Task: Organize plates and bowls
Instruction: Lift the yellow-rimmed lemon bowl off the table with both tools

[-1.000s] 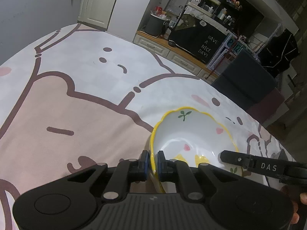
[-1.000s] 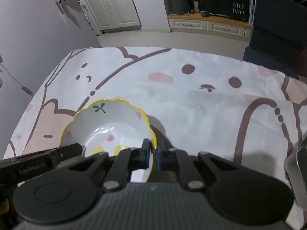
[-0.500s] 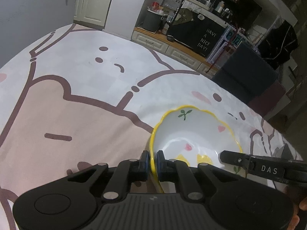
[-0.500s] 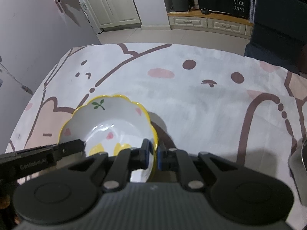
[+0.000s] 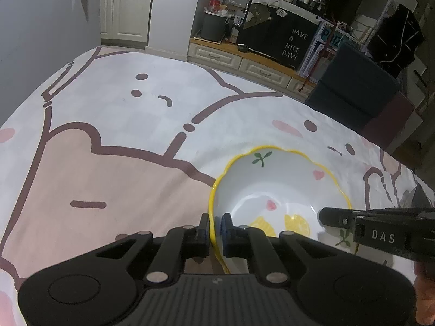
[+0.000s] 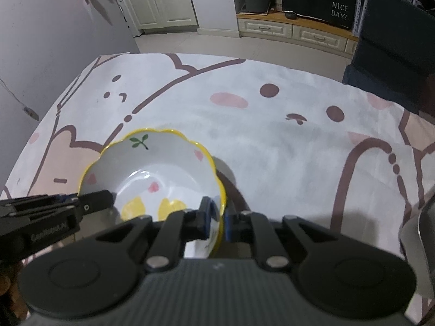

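A white bowl (image 5: 280, 190) with a wavy yellow rim, green sprigs, pink hearts and lemon slices is held just above the cartoon tablecloth. My left gripper (image 5: 215, 224) is shut on its left rim. My right gripper (image 6: 217, 213) is shut on its right rim; the bowl also shows in the right wrist view (image 6: 152, 168). Each gripper shows at the edge of the other's view: the right gripper (image 5: 337, 214) and the left gripper (image 6: 95, 202).
The table wears a white and pink cartoon tablecloth (image 5: 122, 114). A grey metal object (image 6: 424, 233) sits at the table's right edge. A dark chair (image 5: 353, 92) stands beyond the far side, with cabinets (image 5: 239, 59) and a black "HAVE A NICE DAY!" sign (image 6: 339, 2) behind.
Both grippers, still shut on the bowl's rims, have moved with it over the table; the views have risen and tilted, showing more of the far room.
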The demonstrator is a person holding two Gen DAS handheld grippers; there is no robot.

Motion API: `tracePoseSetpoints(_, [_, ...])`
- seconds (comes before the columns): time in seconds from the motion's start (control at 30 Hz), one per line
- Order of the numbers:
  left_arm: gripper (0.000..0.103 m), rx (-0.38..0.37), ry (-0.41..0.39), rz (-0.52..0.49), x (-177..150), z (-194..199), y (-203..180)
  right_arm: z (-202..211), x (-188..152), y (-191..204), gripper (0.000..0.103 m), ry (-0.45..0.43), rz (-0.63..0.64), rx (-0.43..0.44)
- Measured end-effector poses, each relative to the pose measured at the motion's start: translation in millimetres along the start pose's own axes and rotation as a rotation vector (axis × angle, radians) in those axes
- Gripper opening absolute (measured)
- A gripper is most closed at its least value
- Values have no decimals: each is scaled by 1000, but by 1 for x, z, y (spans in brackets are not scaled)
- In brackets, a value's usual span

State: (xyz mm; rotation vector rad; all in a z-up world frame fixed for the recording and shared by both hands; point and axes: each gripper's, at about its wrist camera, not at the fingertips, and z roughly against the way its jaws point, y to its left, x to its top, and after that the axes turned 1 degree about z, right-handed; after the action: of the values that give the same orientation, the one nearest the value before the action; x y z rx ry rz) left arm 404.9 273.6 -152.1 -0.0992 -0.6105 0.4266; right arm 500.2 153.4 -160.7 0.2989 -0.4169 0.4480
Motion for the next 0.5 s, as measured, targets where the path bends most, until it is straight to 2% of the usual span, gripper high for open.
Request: tracePoseSetpoints(0.5, [9, -14, -19, -30, -4, 24, -13, 13, -1, 3, 11, -26, -17, -11])
